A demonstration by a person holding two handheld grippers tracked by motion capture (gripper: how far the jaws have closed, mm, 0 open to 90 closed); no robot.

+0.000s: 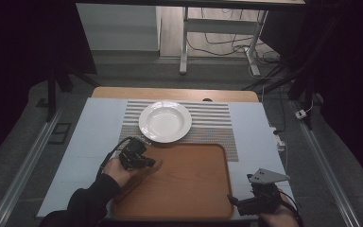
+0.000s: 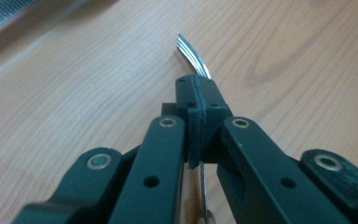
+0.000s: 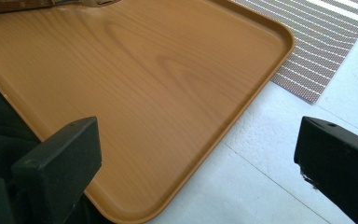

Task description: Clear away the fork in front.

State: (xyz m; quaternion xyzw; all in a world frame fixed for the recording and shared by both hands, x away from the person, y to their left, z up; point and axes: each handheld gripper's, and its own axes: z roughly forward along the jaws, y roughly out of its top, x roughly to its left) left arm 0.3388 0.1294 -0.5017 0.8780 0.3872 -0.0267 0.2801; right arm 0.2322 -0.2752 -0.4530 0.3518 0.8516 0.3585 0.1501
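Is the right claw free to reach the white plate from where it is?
Probably yes: the right claw is open with nothing between its jaws, and only bare wooden tray lies between it and the white plate.

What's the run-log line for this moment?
left tool: shut on fork, over tray | right tool: open, empty, at tray's corner | plate: empty on mat

- The wooden tray (image 1: pixel 189 182) is the landmark: most of its floor lies bare, free for a pass from its right rim across to its middle.
- At the tray's left edge the left tongs (image 1: pixel 152 163), clamped on a fork (image 2: pixel 193 53), block the way.
- Just beyond the tray's far left corner stands a white plate (image 1: pixel 165 121) on a striped mat (image 1: pixel 215 123).
- Off the tray's near right corner the right tongs (image 1: pixel 234 201) hang wide apart above bare table (image 1: pixel 260 137).
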